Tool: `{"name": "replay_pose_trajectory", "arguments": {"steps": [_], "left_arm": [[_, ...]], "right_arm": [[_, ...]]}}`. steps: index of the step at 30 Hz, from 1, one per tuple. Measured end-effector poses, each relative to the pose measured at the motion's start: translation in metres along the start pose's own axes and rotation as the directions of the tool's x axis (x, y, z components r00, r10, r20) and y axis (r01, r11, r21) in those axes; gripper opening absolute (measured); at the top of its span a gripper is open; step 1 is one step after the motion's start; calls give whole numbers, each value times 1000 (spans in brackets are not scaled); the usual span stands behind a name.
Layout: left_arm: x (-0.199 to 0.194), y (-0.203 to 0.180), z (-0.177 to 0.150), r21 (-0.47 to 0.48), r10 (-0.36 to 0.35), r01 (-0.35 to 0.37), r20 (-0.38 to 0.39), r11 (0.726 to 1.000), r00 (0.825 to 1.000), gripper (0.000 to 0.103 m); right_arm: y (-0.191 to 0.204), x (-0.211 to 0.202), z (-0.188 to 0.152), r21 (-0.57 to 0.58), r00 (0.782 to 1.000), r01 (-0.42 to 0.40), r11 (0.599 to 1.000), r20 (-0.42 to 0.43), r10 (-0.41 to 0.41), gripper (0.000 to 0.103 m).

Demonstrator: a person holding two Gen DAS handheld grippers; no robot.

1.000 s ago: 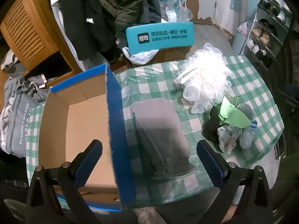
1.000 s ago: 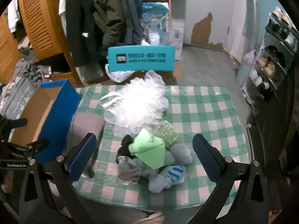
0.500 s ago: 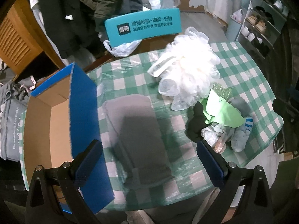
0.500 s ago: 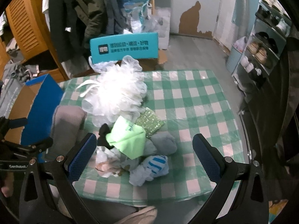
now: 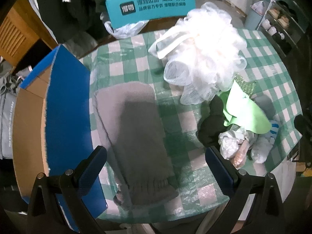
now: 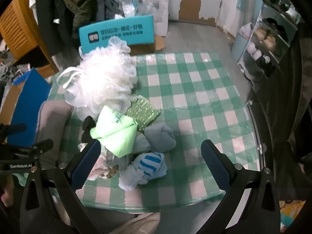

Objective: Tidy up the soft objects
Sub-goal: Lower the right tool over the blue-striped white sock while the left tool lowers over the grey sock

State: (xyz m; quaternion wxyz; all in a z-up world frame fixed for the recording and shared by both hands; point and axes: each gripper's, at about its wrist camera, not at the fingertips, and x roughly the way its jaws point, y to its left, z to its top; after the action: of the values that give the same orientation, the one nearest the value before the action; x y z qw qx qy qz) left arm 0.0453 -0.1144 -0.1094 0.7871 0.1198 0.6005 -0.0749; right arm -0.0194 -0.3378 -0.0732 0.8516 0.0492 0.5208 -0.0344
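Note:
A folded grey towel (image 5: 134, 134) lies on the green-checked table (image 5: 124, 72), right of an open blue cardboard box (image 5: 66, 105). My left gripper (image 5: 156, 167) is open and hovers over the towel's near end. A white mesh bath pouf (image 5: 202, 58) sits behind a heap of soft items: a light green cloth (image 6: 117, 130), a glittery green sponge (image 6: 142, 113), a grey sock (image 6: 159, 138), a blue-striped white sock (image 6: 148, 165). My right gripper (image 6: 150, 161) is open above this heap. The towel (image 6: 50, 120) also shows at the left of the right wrist view.
A teal chair back (image 5: 150, 5) stands behind the table. Coats (image 6: 81, 7) hang at the back left. A shoe rack (image 6: 273, 39) stands on the right. The table's right half (image 6: 204, 97) holds nothing. The left gripper's body (image 6: 19, 152) shows in the right wrist view.
My left gripper has moved right from over the box's edge to over the grey towel. My right gripper has moved right and closer over the heap of soft items.

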Motion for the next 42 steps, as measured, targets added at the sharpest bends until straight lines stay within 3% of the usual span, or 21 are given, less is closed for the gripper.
{"name": "replay_pose_trajectory", "arguments": {"steps": [4,15,30,37,39,42], "left_arm": [[11,-1,0,-22,-20,19,-33,1000,999,102],[33,6,4,-45,21,-24,-73,999,997,102],[68,15,8,-69,24,-33,-138,997,990,102],[80,14,4,-35,37,-43,-146,998,989,102],[81,10,3,-17,44,-47,-144,999,989,102],[77,0,-1,4,50,-50,-134,999,990,100]], "right_arm": [[-1,15,-4,8,999,2,1000,-41,-2,101],[2,42,-14,11,993,13,1000,-116,-11,101],[0,74,-26,-7,979,55,998,-199,-55,101],[1,88,-34,-31,967,42,999,-249,-48,80],[0,91,-36,-33,963,40,999,-265,-48,69],[-4,88,-36,-36,965,32,999,-260,-41,64]]}}
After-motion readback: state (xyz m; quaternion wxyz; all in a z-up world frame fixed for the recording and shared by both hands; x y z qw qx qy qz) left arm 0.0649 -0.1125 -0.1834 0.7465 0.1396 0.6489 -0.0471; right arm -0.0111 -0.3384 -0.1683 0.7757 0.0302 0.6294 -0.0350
